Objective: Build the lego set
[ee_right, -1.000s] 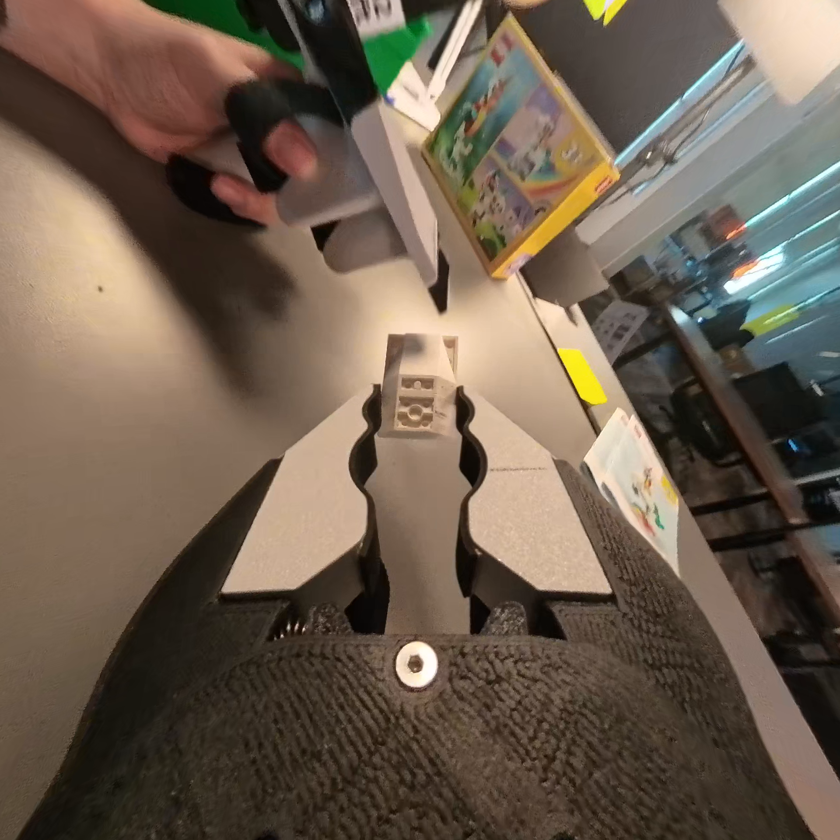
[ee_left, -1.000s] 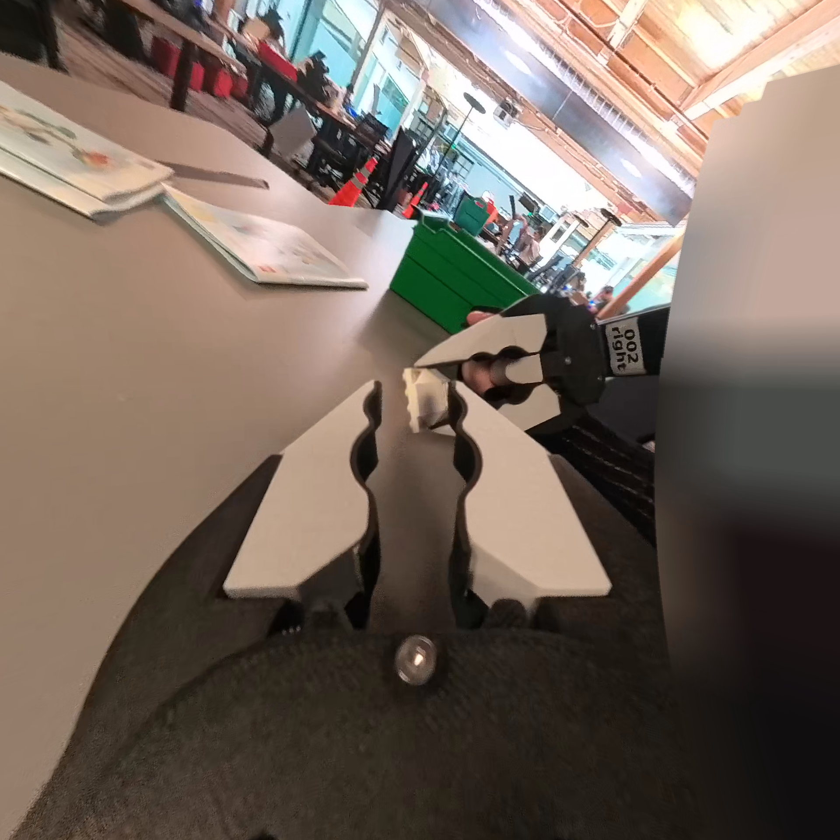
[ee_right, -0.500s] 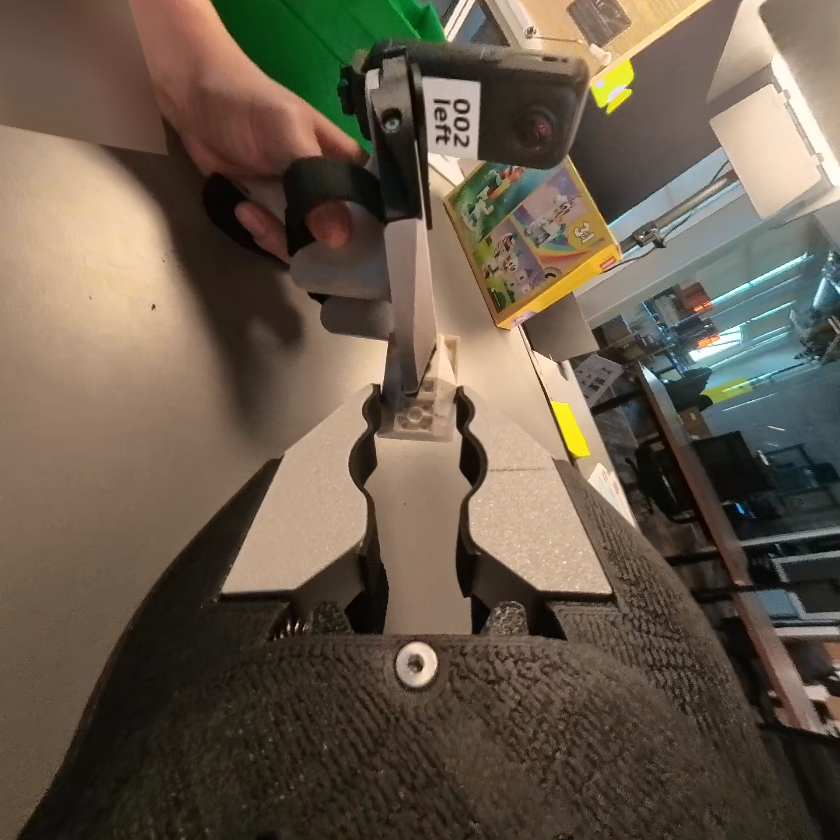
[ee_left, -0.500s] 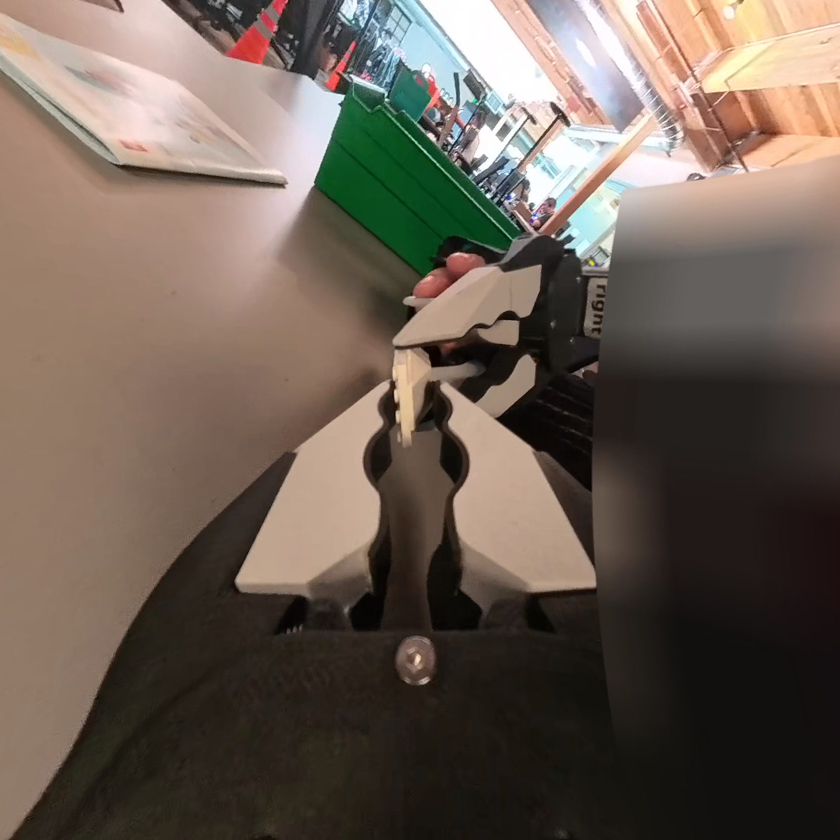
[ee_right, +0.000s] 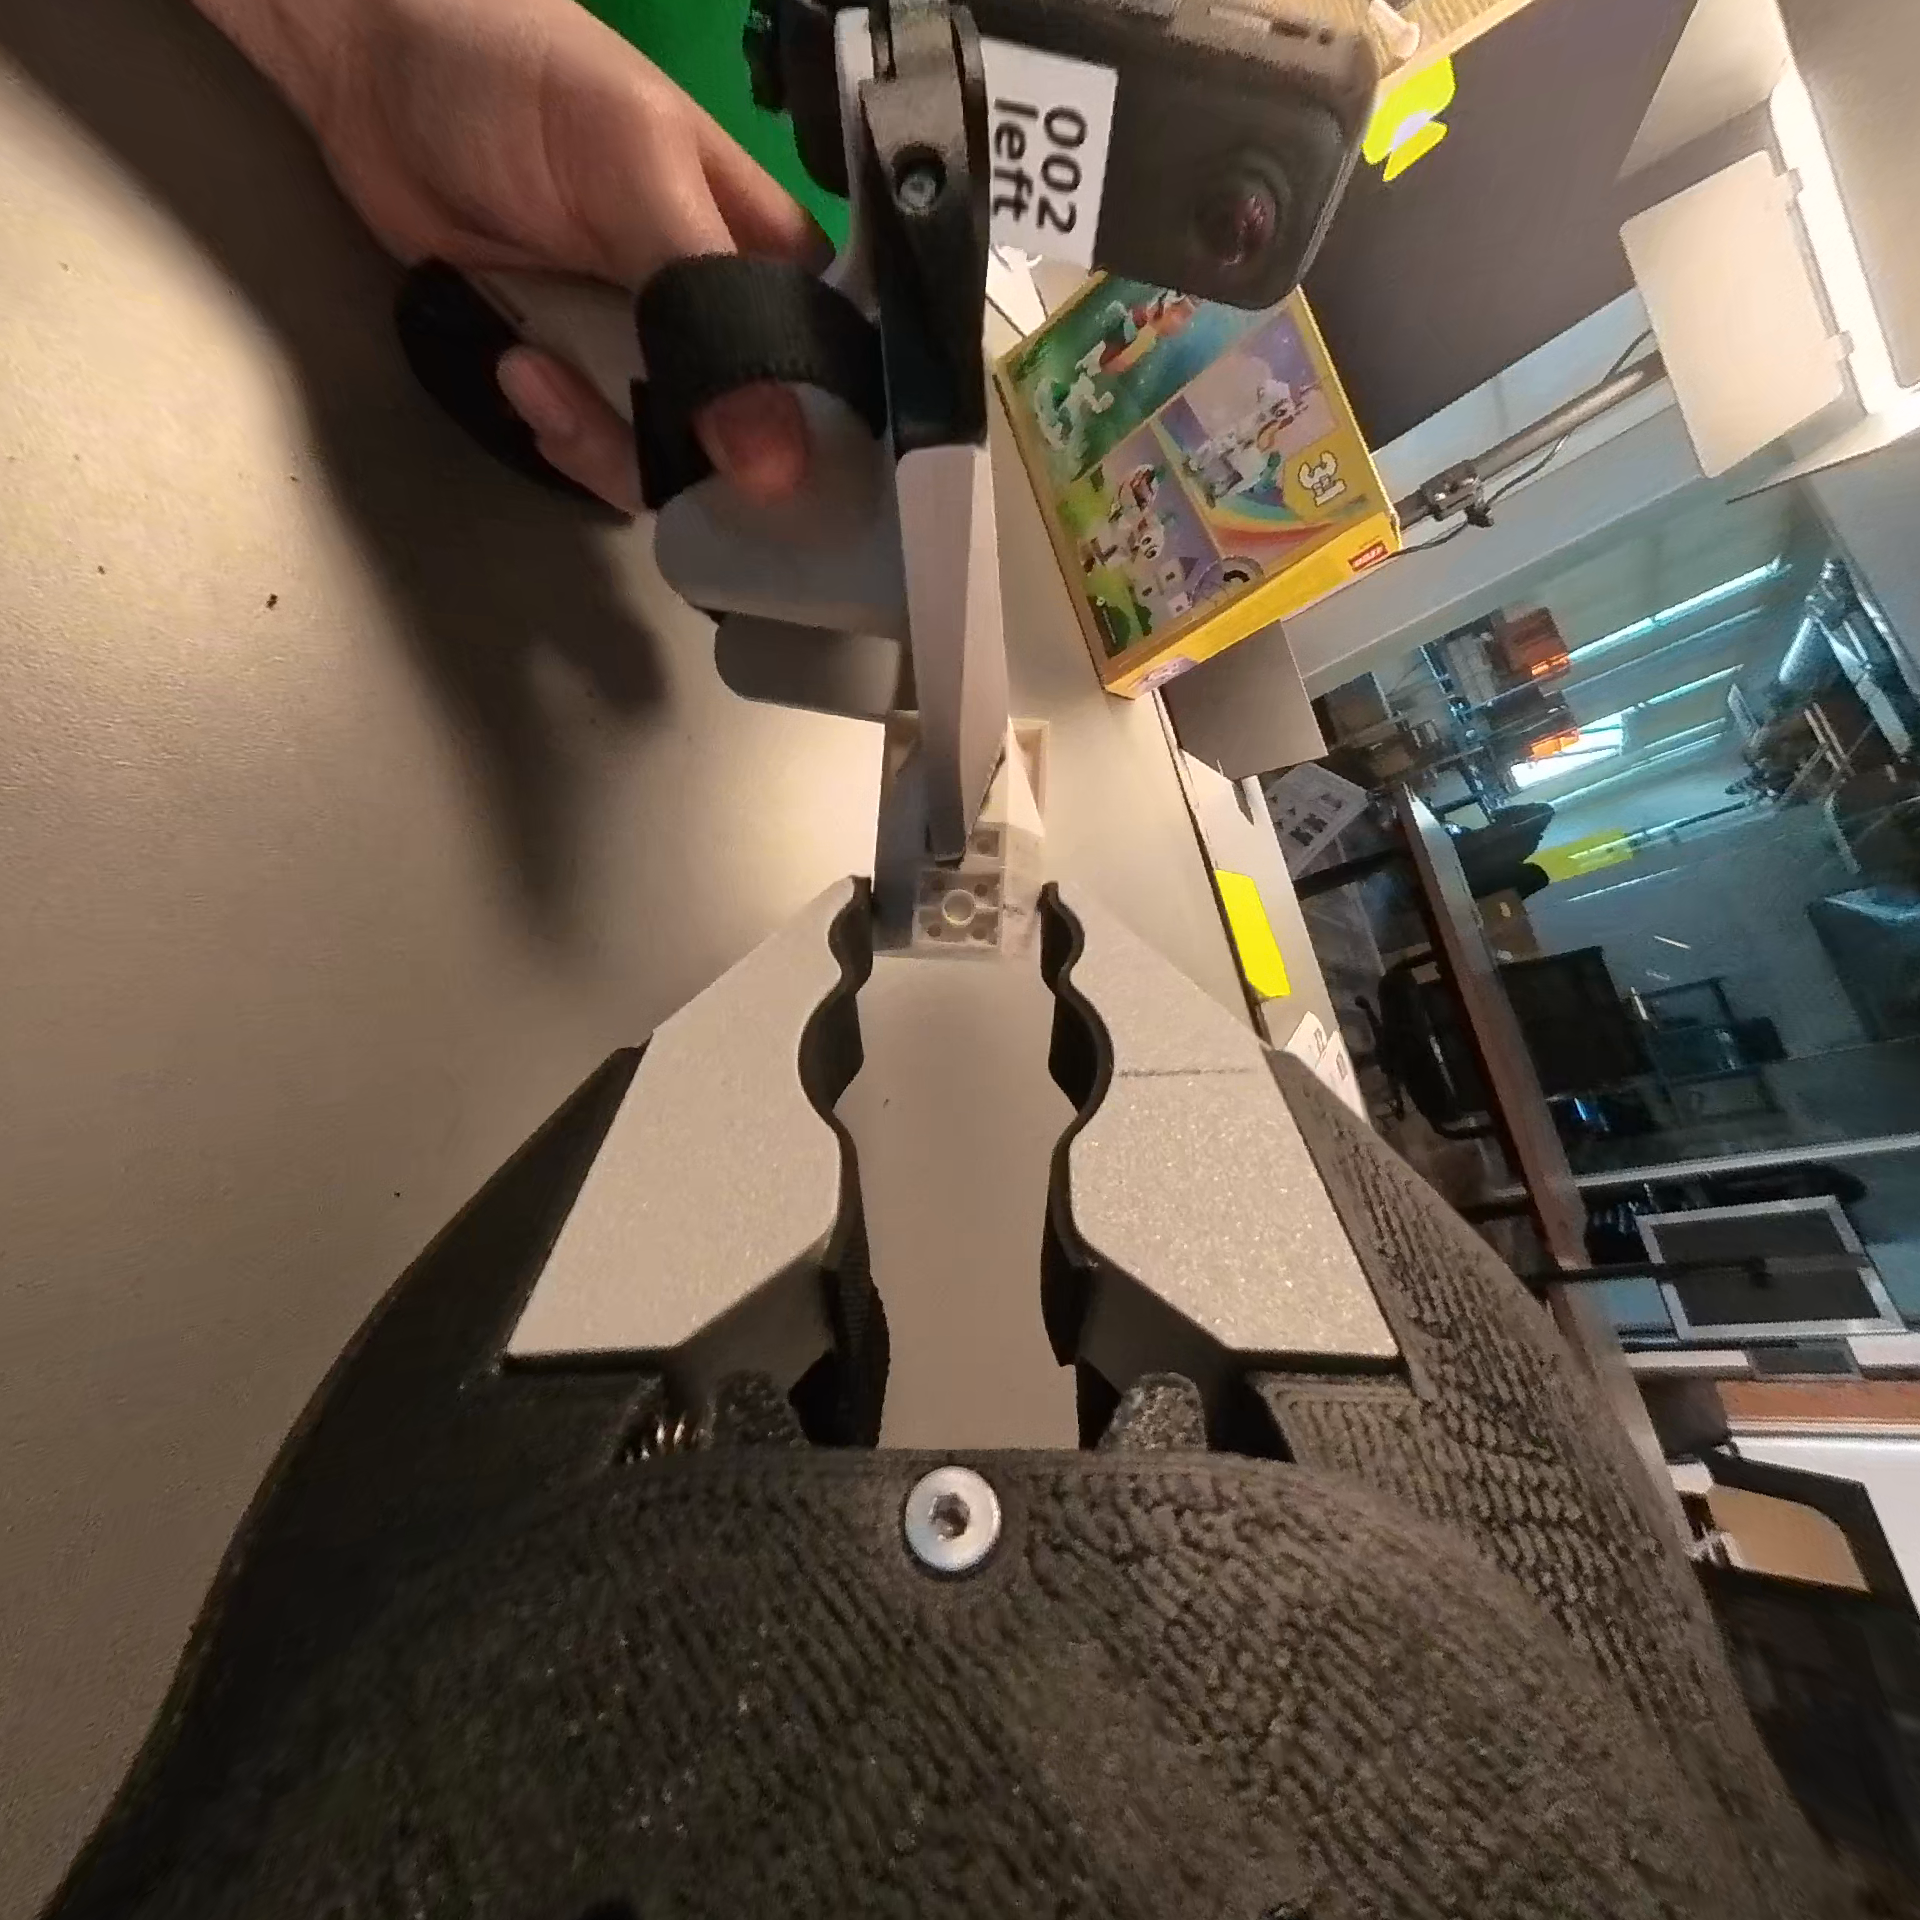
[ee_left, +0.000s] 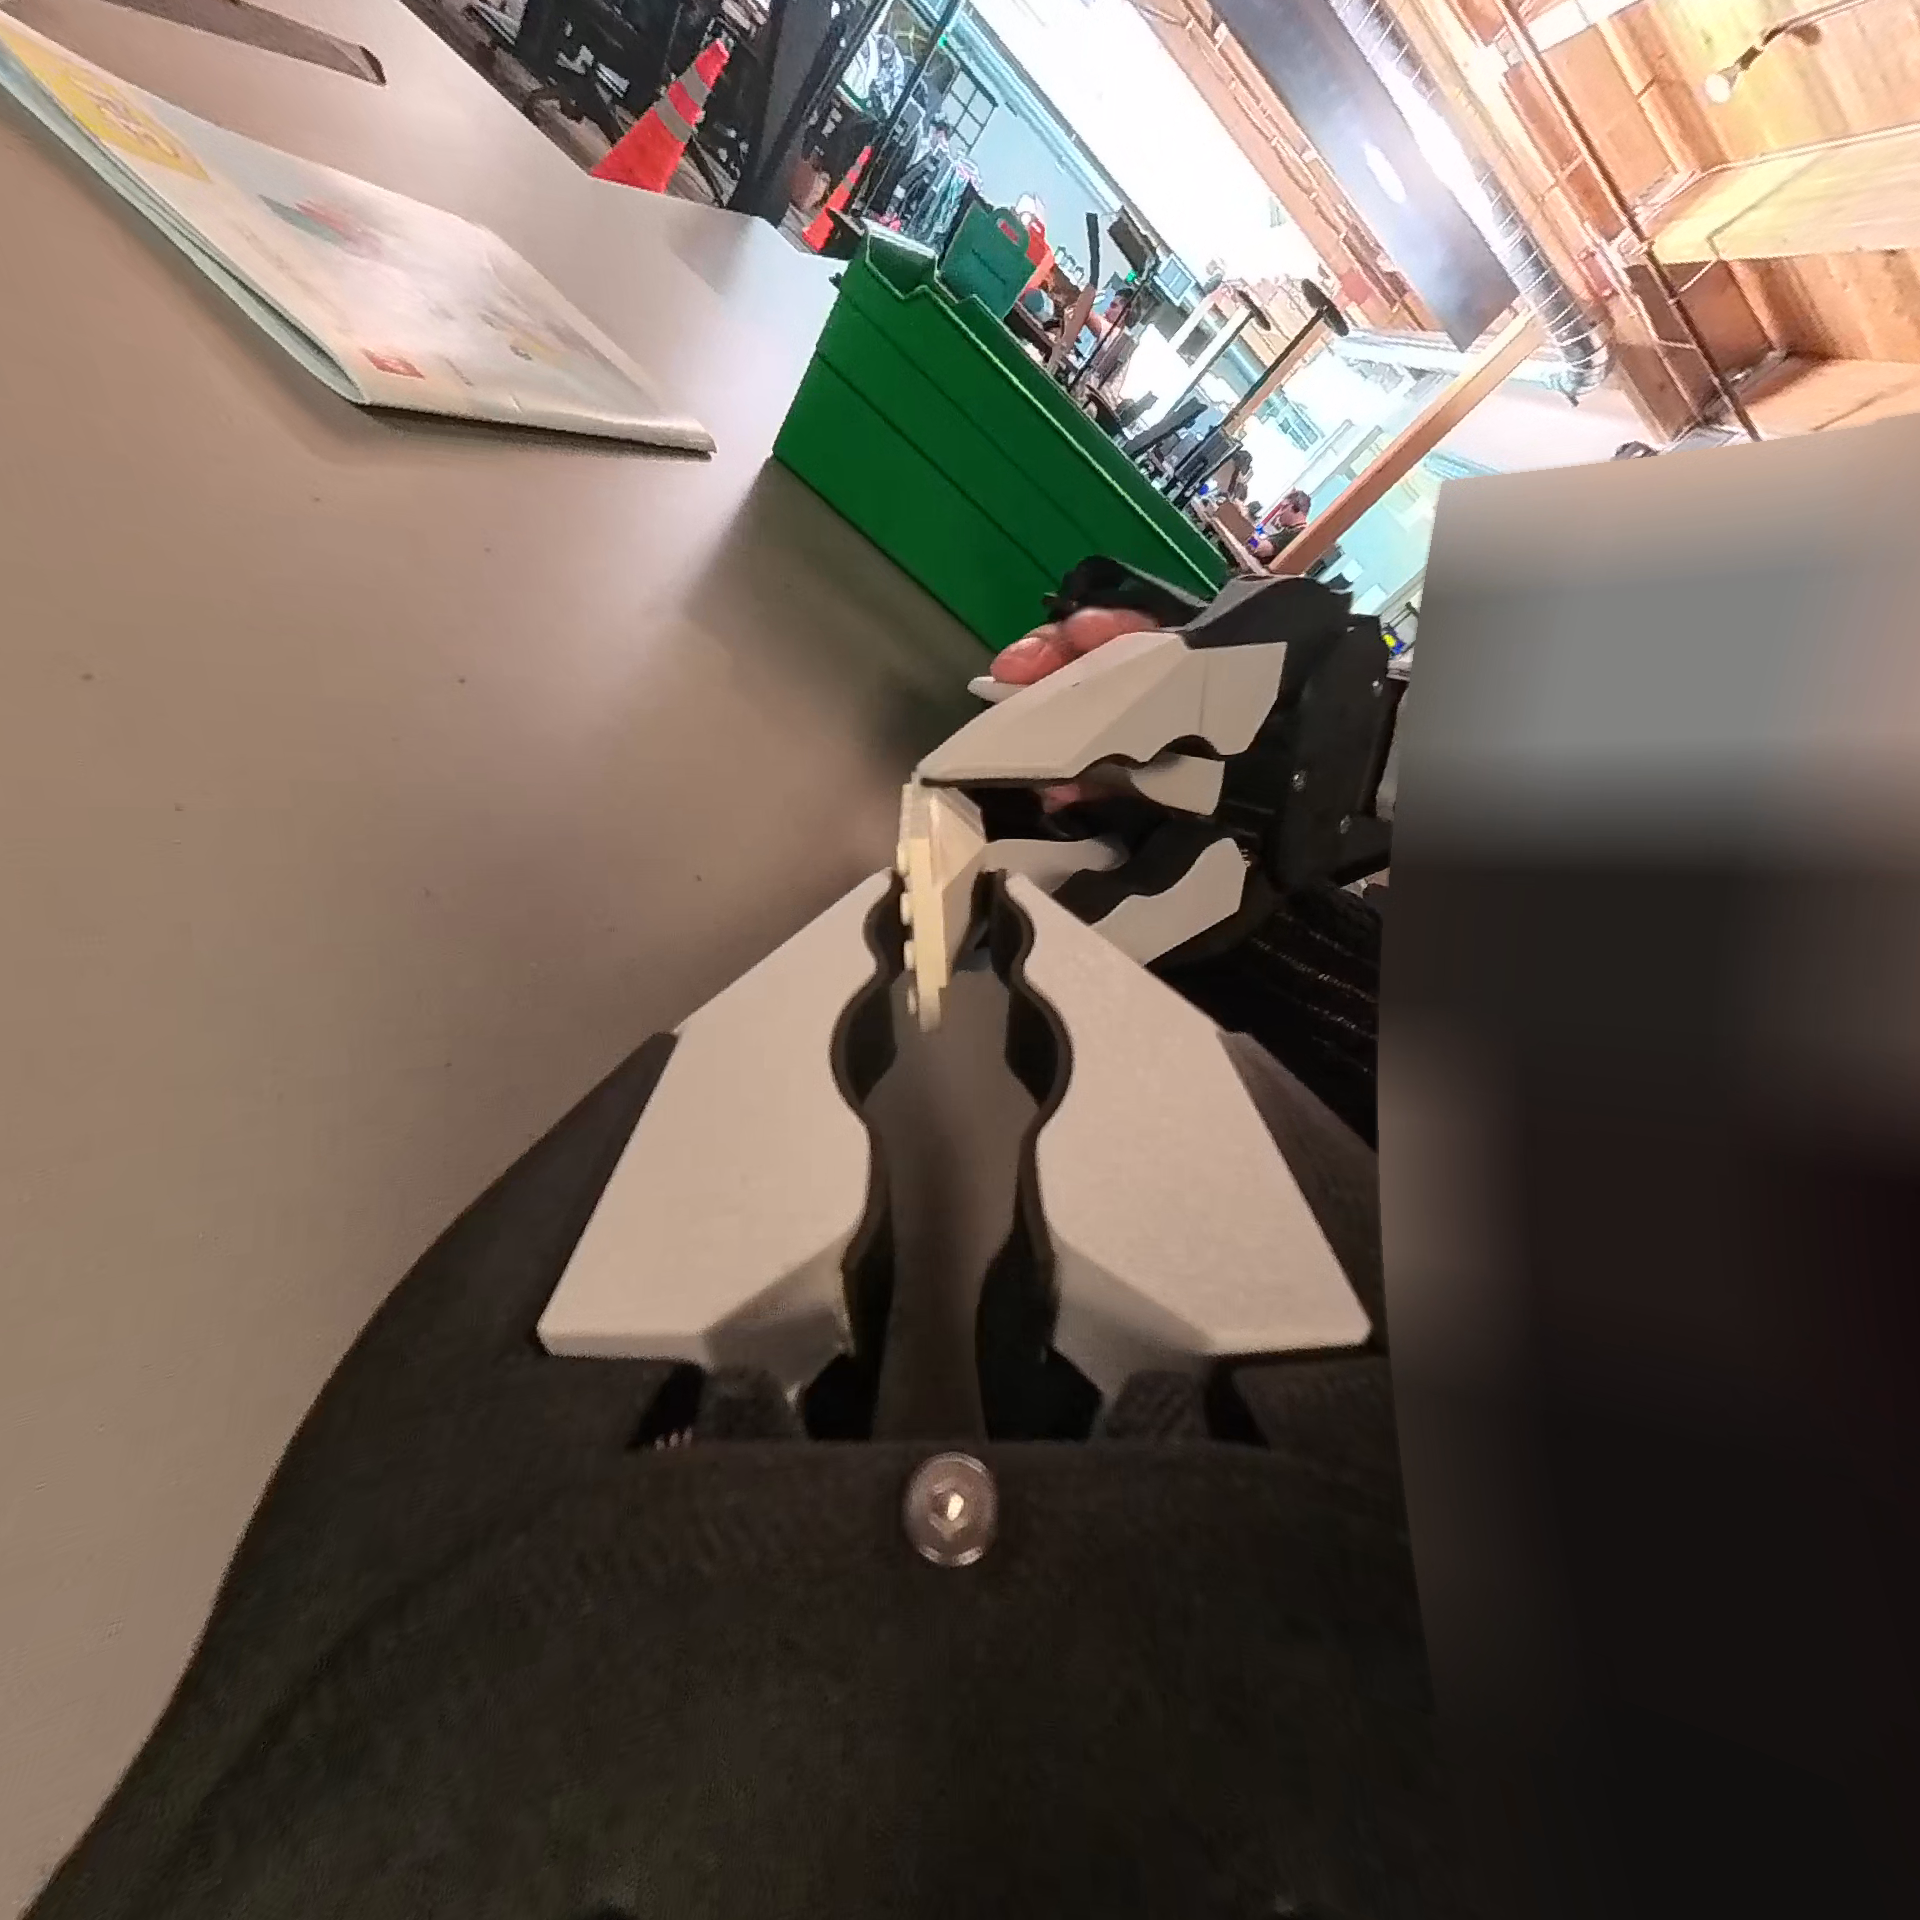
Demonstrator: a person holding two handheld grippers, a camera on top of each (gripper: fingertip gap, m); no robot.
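Note:
A small white brick assembly (ee_left: 925,935) is held above the grey table (ee_left: 312,831) by both grippers. My left gripper (ee_left: 948,894) is shut on its near end, with the studded plate edge between the fingertips. My right gripper (ee_left: 961,821) comes in from the right and grips the same piece. In the right wrist view, my right gripper (ee_right: 951,904) is shut on the white brick (ee_right: 956,920). The left gripper (ee_right: 935,847) shows there edge-on, reaching down from above onto the brick's far part, with a person's hand (ee_right: 540,156) on its handle.
A green bin (ee_left: 987,468) stands at the table's far side and an open booklet (ee_left: 416,301) lies at the far left. A colourful toy box (ee_right: 1195,478) stands beyond the grippers, and a yellow note (ee_right: 1252,935) lies near the table edge. The grippers are tip to tip, or close to it.
My left gripper has moved in onto the white brick and its jaws have narrowed around it. My right gripper has kept hold of the brick throughout.

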